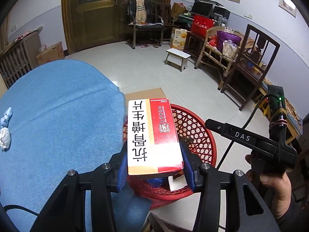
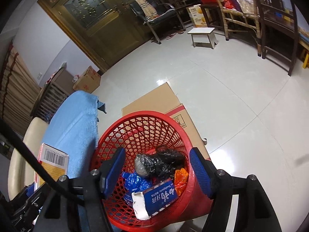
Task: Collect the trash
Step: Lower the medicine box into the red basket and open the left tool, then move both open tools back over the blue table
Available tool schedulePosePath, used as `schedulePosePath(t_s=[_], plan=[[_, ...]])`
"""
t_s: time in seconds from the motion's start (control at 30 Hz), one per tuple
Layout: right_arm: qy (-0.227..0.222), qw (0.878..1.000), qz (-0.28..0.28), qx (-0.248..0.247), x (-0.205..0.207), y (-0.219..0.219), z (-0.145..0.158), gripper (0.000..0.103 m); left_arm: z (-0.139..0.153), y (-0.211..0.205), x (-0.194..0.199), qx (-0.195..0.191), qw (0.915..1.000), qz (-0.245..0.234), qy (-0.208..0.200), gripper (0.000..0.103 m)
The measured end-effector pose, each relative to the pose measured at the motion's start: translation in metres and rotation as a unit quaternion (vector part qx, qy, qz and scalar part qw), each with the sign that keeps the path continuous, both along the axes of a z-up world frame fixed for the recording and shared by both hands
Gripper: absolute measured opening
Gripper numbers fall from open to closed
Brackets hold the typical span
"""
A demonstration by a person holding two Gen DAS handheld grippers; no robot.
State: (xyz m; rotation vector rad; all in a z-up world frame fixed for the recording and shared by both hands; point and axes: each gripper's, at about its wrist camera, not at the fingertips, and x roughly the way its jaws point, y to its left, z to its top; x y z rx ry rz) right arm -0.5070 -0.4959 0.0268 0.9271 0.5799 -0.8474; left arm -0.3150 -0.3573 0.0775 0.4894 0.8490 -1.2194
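My left gripper (image 1: 154, 163) is shut on a red and white box (image 1: 152, 133), its blue pads pressing both long sides. The box hangs over the edge between the blue cloth (image 1: 58, 106) and the red mesh basket (image 1: 193, 133). The right wrist view shows the box's barcode end (image 2: 53, 159) at the left. My right gripper (image 2: 156, 171) stands open above the red basket (image 2: 146, 123) with nothing between its pads. Inside the basket lie a black plastic bag (image 2: 160, 163), a blue toothpaste box (image 2: 161, 196), a blue foil wrapper (image 2: 135, 181) and an orange wrapper (image 2: 180, 179).
A white crumpled tissue (image 1: 5, 137) and a blue scrap (image 1: 7, 116) lie on the cloth's left side. Flat cardboard (image 2: 154, 100) lies on the tiled floor behind the basket. A small white stool (image 1: 178, 57), chairs and boxes stand further back. A hand (image 1: 270, 181) holds the right gripper.
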Motion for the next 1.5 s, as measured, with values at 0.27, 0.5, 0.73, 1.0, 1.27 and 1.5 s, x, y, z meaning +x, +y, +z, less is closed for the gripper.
schedulePosePath(t_s=[0.27,0.5,0.73,1.0,1.27,1.5], plan=[[-0.006,1.000,-0.016,-0.002,-0.009,-0.003,-0.002,0.072,-0.007,-0.015,-0.004,0.010,0.9999,-0.012,0.006,0.052],[-0.006,1.000,-0.020,0.000,-0.012,-0.003,-0.002,0.072,-0.011,-0.024,0.000,0.018,0.9997,0.004,0.015,0.070],[-0.005,1.000,-0.018,0.001,-0.010,-0.003,-0.002,0.072,-0.008,-0.012,0.015,0.008,0.9994,0.023,0.026,0.070],[-0.005,1.000,-0.003,-0.003,0.007,0.005,0.000,0.072,0.001,0.020,0.041,-0.008,0.9968,0.071,0.035,0.070],[0.000,0.999,0.030,-0.012,0.035,0.018,0.008,0.072,0.005,0.071,0.077,-0.027,0.9884,0.144,0.041,0.071],[0.003,0.997,0.070,-0.020,0.072,0.039,0.015,0.072,-0.002,0.123,0.114,-0.030,0.9750,0.216,0.040,0.071]])
